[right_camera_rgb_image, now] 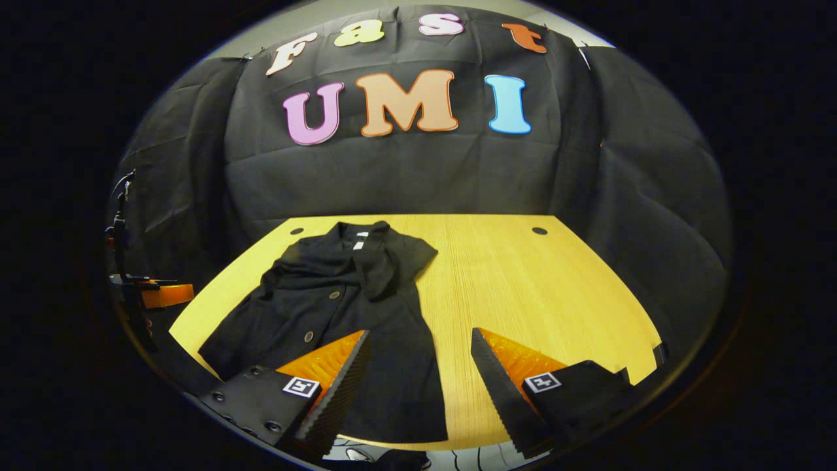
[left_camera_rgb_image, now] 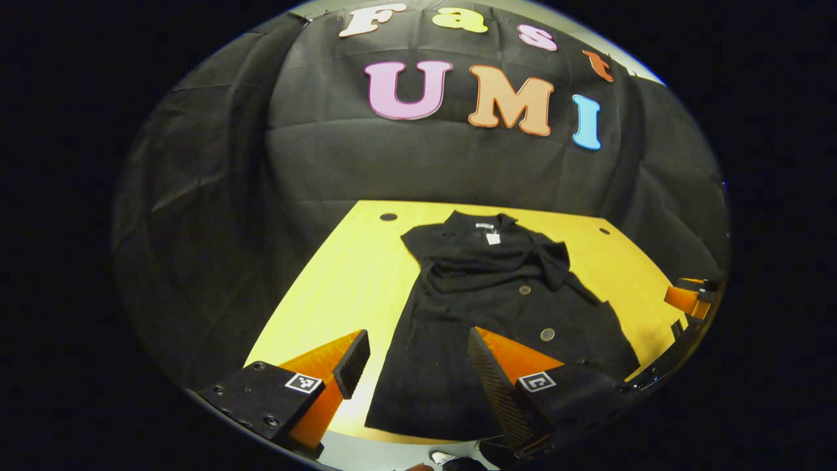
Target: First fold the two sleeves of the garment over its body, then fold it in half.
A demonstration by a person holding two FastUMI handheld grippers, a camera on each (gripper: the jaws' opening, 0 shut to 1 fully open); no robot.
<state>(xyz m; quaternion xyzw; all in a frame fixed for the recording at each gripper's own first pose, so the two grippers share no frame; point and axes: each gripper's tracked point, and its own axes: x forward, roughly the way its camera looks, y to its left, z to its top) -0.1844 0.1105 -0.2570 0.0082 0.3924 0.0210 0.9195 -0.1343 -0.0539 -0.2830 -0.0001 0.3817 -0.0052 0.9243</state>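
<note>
Both sleeves of the black garment (left_camera_rgb_image: 497, 314) are already lying folded across its chest, and the garment itself is lying flat on the yellow wooden table (left_camera_rgb_image: 353, 281), collar toward the booth wall and hem toward the near edge. The left gripper (left_camera_rgb_image: 415, 363) is hovering above the hem with its fingers spread wide, nothing between them. In the right gripper view, the right gripper (right_camera_rgb_image: 418, 373) is also standing wide apart and empty, over the garment's (right_camera_rgb_image: 340, 307) right edge and the bare table (right_camera_rgb_image: 523, 281) beside it. Two buttons (left_camera_rgb_image: 547, 334) are showing on the front panel, and a small white tag (left_camera_rgb_image: 494, 239) is sitting at the collar.
</note>
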